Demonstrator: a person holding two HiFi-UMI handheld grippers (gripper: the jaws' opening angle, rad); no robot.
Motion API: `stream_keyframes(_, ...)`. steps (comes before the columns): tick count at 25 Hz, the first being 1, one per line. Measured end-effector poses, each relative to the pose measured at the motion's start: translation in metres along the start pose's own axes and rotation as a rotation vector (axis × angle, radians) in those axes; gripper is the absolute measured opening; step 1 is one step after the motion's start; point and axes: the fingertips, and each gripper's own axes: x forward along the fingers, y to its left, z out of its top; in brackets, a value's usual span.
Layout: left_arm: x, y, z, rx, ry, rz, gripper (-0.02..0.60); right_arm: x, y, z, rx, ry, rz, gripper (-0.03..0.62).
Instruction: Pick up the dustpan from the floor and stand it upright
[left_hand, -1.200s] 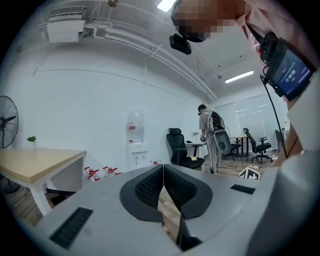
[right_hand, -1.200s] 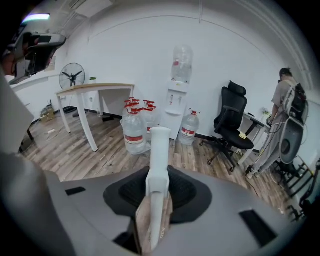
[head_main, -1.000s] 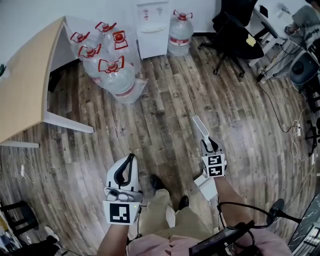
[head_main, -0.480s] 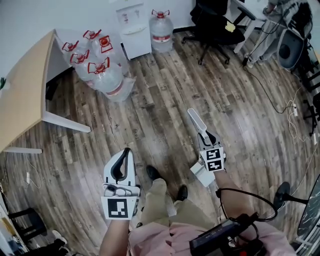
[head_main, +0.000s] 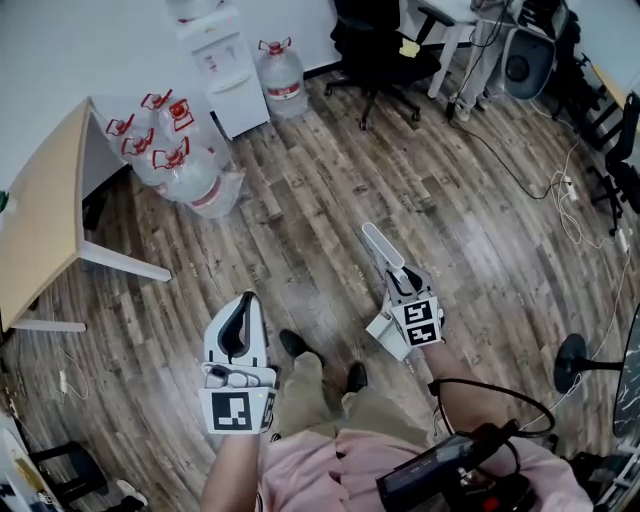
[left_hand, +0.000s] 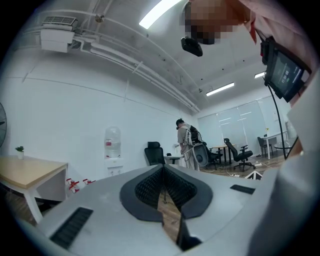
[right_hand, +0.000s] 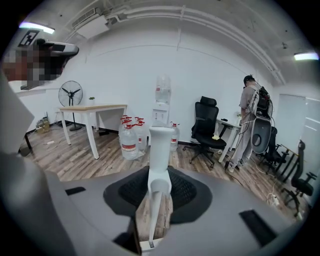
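floor (head_main: 320, 225) beyond left gripper (head_main: 245, 302) and right gripper (head_main: 404, 284) lay bare | jugs (head_main: 188, 172), table (head_main: 40, 220) stood left | chair (head_main: 378, 48), cables (head_main: 566, 186) right

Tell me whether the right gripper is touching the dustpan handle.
Touching. The right gripper view shows the white dustpan handle standing up between the jaws of the right gripper, which are closed against it on both sides.

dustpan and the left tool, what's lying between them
In the head view, just wood floor and the person's dark shoes lie between the left tool and the dustpan in the right tool.
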Motion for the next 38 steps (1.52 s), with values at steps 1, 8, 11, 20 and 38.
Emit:
stream_keyframes(1,0.001,-0.010,0.005,0.000,-0.009,-0.013,0.014,-0.008,-0.004,-0.003,0.003,-0.002,-0.004,0.114)
stream_keyframes(8,0.001,-0.074,0.028,0.011,-0.045,-0.123,0.014,-0.060,-0.020,-0.036,0.035,0.017,-0.031,0.115)
stream_keyframes(11,0.003,-0.096,0.040,0.033,-0.059,-0.172,0.014,-0.080,-0.026,-0.049,0.053,0.027,-0.046,0.115)
stream_keyframes(20,0.016,-0.151,0.064,0.033,-0.057,-0.283,0.014,-0.118,-0.043,-0.080,0.103,0.037,-0.071,0.118)
stream_keyframes(38,0.031,-0.203,0.076,0.070,-0.107,-0.385,0.014,-0.154,-0.055,-0.080,0.074,0.048,-0.094,0.178)
